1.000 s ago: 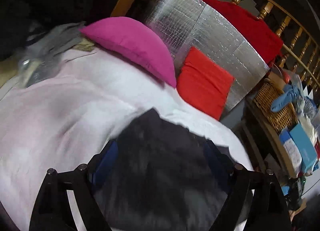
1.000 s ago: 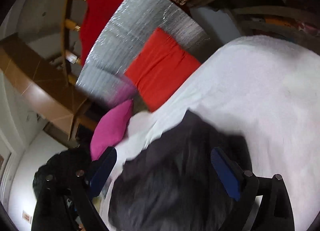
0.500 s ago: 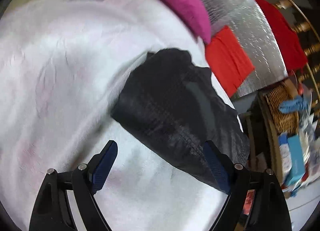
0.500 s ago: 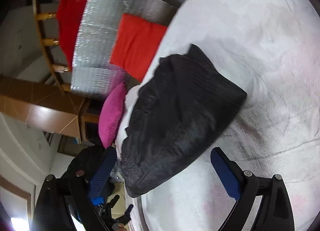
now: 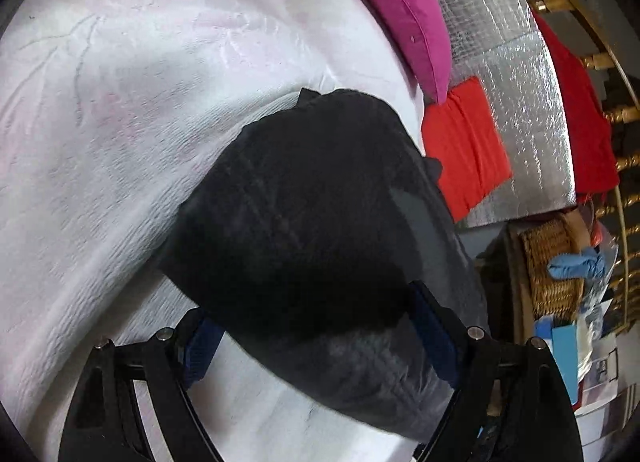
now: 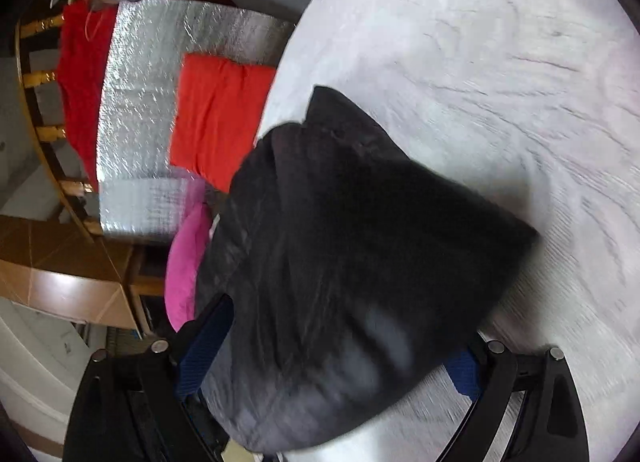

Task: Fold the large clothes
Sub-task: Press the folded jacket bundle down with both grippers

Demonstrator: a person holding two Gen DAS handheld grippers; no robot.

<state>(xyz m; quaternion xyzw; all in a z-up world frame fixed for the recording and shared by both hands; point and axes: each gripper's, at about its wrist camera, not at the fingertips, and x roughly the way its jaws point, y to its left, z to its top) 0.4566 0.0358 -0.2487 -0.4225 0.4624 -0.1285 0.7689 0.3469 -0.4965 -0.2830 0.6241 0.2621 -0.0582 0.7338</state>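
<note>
Folded black garment (image 5: 320, 230) runs lower right to upper centre on white bedspread (image 5: 100, 142) — left gripper (image 5: 320, 338) and right gripper (image 6: 332, 350) both wide-jawed around its near end; grip unclear — open bedspread left.

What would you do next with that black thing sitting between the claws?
Probably close both grippers on the black garment. It lies bunched on the white bed cover, between the open fingers of the left gripper and the right gripper, so neither seems to grip it yet.
</note>
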